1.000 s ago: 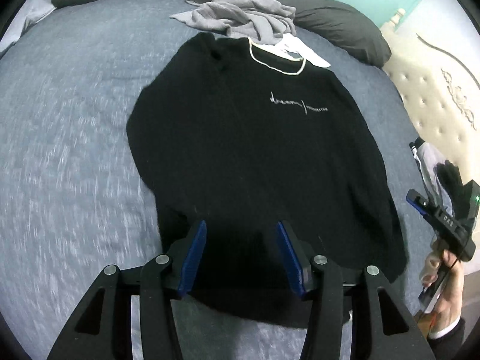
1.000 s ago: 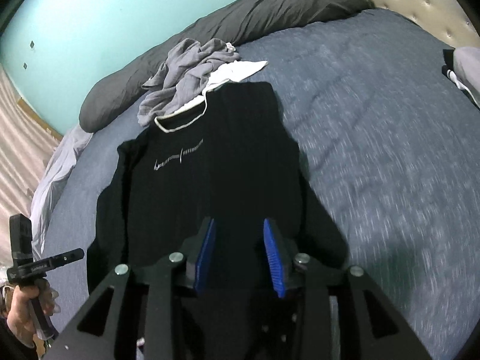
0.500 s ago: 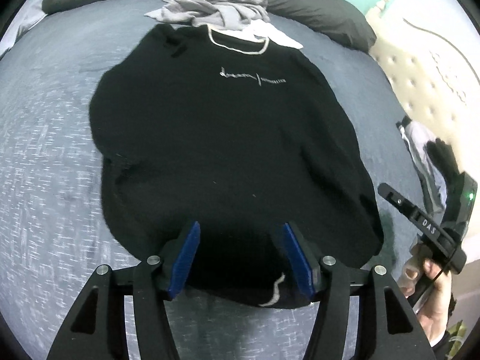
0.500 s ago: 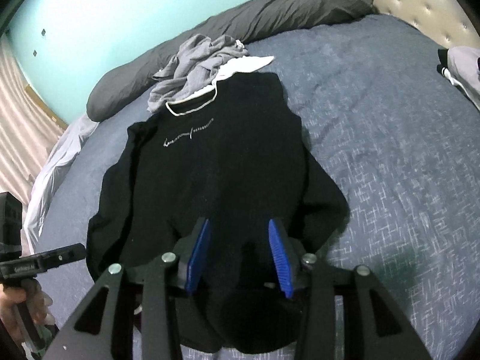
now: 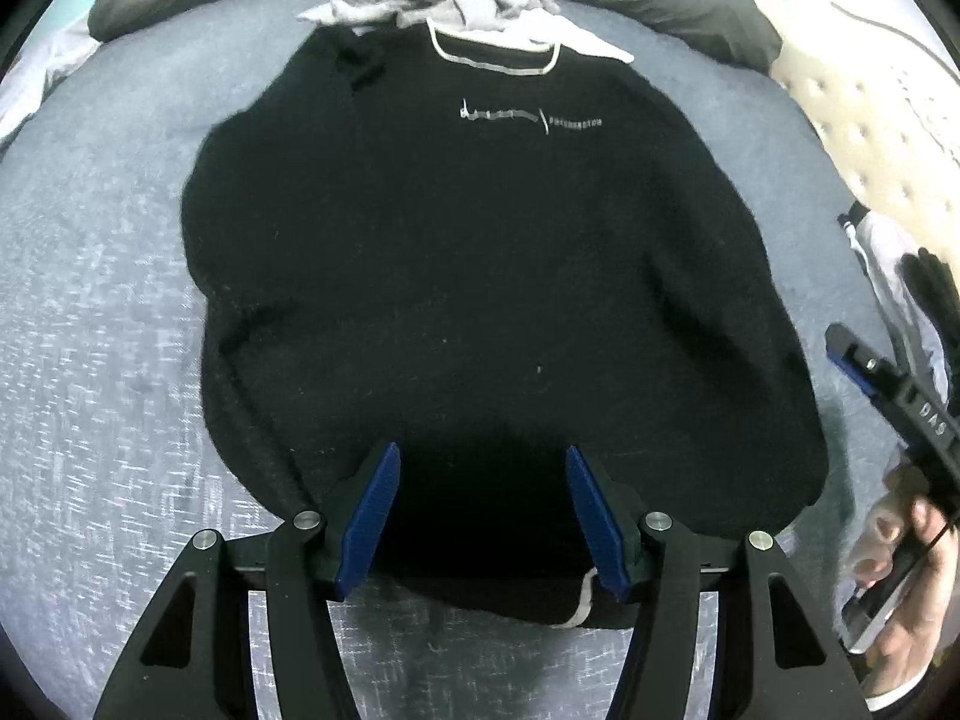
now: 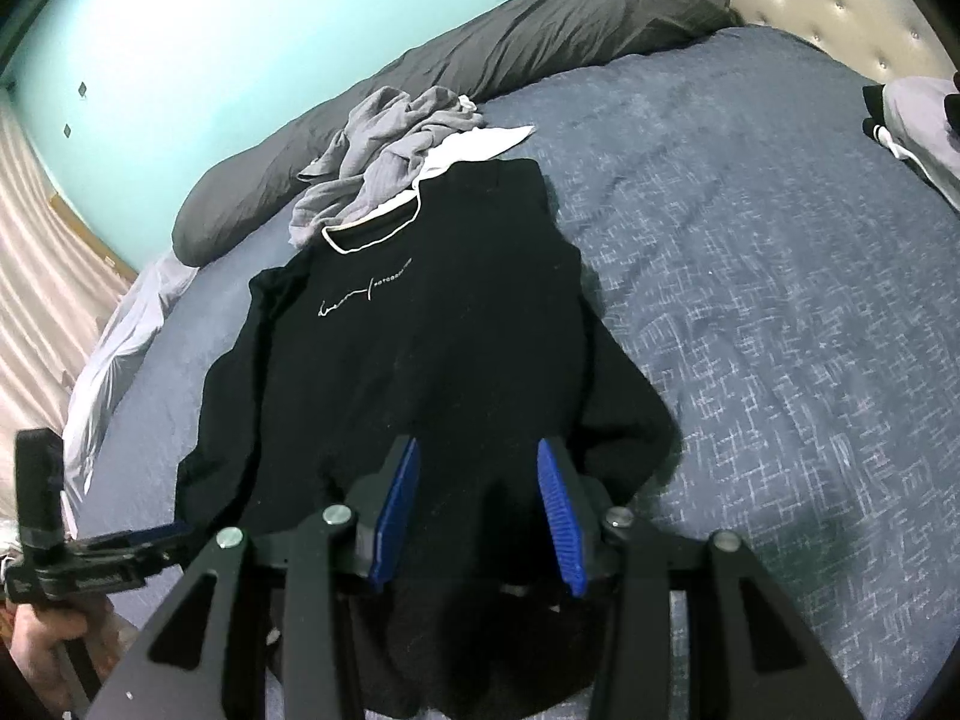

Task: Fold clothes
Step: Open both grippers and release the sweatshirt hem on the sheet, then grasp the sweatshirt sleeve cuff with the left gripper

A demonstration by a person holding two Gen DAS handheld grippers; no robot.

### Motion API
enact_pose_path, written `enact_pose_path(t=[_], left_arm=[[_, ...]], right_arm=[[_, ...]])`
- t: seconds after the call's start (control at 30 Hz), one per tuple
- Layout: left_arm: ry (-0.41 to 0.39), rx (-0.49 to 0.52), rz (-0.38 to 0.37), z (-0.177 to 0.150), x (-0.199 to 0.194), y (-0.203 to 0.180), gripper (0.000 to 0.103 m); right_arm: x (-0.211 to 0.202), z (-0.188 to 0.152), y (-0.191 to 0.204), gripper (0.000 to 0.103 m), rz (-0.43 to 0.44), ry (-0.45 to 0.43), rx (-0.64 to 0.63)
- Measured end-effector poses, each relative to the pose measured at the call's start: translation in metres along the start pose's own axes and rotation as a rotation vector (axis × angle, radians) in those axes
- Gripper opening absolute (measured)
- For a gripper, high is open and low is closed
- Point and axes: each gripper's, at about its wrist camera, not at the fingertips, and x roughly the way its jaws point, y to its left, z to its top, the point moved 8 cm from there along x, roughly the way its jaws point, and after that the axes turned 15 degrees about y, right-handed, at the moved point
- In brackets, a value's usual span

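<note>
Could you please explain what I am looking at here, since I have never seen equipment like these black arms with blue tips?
There is no robot: a person holds a hand tool with two fingers in each hand, and each tool carries a wide-angle camera looking along its fingers. One picture comes from the left gripper, the other from the right gripper. The blue strips are the finger pads. Each view also catches the other tool at its edge, with the hand that holds it. On the bed's blue-grey cover lies a black sweatshirt, spread out front up, collar away from the cameras. Beyond the collar sits a crumpled grey garment on something white, then a dark grey pillow. Both grippers are open above the sweatshirt's near edge; neither holds anything.
</note>
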Motion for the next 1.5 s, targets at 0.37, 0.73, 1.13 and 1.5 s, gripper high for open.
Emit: enact_pose_path(t=[0.37, 0.73, 1.13, 1.5], left_arm=[[0.003, 0.036, 0.021, -0.005, 0.002, 0.016, 0.006], [-0.066, 0.015, 0.065, -0.003, -0.049, 0.067, 0.005], [-0.121, -0.176, 0.233, -0.018, -0.112, 0.227, 0.005], [-0.112, -0.287, 0.284, -0.021, -0.124, 0.317, 0.005]], right_arm=[[0.003, 0.000, -0.005, 0.042, 0.033, -0.004, 0.036], [0.002, 0.000, -0.005, 0.042, 0.034, -0.016, 0.037], [0.010, -0.002, 0.002, 0.042, 0.018, -0.005, 0.009], [0.020, -0.005, 0.005, 0.042, -0.010, 0.004, -0.008]])
